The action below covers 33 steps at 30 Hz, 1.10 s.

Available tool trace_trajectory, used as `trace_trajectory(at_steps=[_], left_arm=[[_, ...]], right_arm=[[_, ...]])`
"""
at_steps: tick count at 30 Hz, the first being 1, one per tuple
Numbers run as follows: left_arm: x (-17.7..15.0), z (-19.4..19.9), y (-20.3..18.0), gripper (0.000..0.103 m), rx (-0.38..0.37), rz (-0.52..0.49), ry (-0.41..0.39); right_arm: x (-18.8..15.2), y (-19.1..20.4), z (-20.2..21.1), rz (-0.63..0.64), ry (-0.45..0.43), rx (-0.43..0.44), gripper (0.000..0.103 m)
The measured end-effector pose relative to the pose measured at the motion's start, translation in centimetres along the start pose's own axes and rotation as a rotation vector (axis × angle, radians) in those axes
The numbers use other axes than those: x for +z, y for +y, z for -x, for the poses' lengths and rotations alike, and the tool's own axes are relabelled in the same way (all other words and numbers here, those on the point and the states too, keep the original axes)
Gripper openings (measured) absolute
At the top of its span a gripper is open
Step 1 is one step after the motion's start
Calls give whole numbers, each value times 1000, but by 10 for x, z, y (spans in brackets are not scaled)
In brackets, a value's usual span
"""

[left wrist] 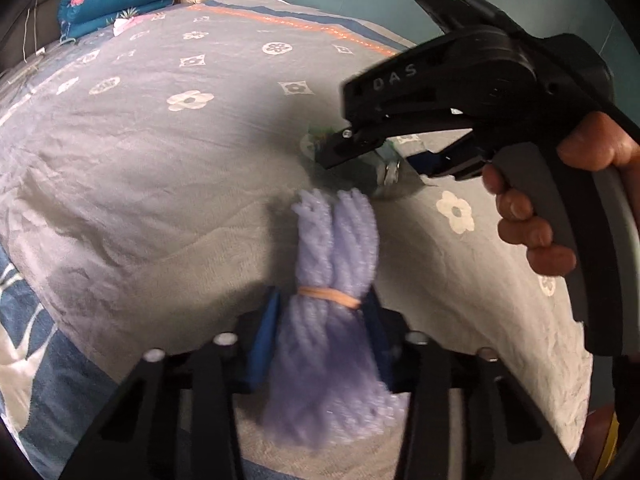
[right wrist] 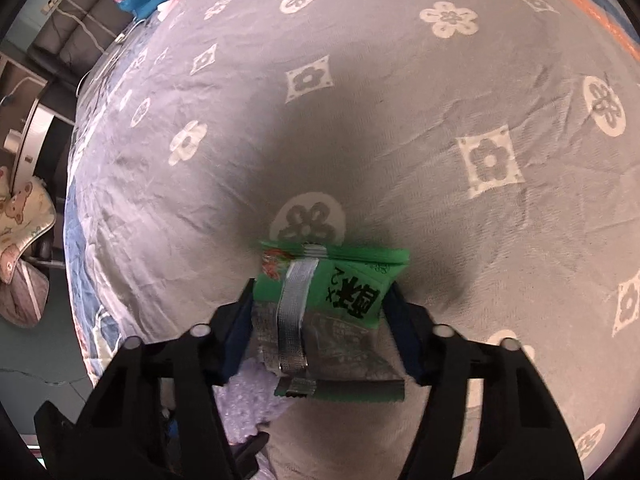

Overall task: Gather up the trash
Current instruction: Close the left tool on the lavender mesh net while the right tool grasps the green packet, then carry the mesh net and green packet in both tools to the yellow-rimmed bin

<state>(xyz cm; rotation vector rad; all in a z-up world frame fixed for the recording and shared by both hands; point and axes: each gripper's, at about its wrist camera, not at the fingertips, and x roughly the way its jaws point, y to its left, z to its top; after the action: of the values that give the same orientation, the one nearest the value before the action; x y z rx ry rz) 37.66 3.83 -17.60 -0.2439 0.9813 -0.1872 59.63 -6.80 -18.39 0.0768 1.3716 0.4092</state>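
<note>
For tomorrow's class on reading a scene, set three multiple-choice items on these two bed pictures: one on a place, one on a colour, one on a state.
1. Where does the yarn bundle sit?
A. Between the left claw's fingers
B. On the pillows
C. On the floor

2. What colour is the band around the yarn?
A. Green
B. Orange
C. Black

3. What state is the green packet in?
A. Lying alone, far from both claws
B. Torn in two
C. Between the right claw's fingers, a silver strip along it

Answers:
1 A: the left wrist view shows blue pads on both sides of the yarn, on the bedspread.
2 B: a thin orange band crosses its middle.
3 C: the right wrist view shows pads at both edges of the whole packet.
</note>
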Motion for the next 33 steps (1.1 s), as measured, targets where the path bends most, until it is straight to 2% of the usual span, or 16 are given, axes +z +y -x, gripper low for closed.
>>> trace_trajectory(at_steps=[1, 4, 9, 12, 16, 20, 23, 29, 33], left_arm=[[0, 1, 0, 33, -5, 5, -2], [-2, 5, -1, 30, -16, 5, -6], [-1, 20, -5, 29, -21, -10, -35], [1, 39, -9, 29, -22, -21, -75], [3, 77, -26, 29, 4, -68, -175], [1, 120, -50, 29, 19, -133, -285], [-5, 158, -73, 29, -4, -174, -354], [-30, 230, -124, 29, -33, -251, -475], [-46, 267, -149, 29, -42, -288, -539]], right_arm=[[0, -1, -1, -6, -1, 3, 35], [0, -7, -1, -57, -6, 43, 32], [-7, 0, 29, -37, -87, 89, 30], [-17, 6, 60, -16, -145, 115, 30], [-40, 15, 113, 16, -247, 143, 30], [-86, 17, 188, 32, -401, 187, 30], [-112, 16, 227, 37, -477, 214, 30], [-197, 13, 329, 62, -700, 260, 30], [-246, 10, 376, 81, -787, 278, 30]])
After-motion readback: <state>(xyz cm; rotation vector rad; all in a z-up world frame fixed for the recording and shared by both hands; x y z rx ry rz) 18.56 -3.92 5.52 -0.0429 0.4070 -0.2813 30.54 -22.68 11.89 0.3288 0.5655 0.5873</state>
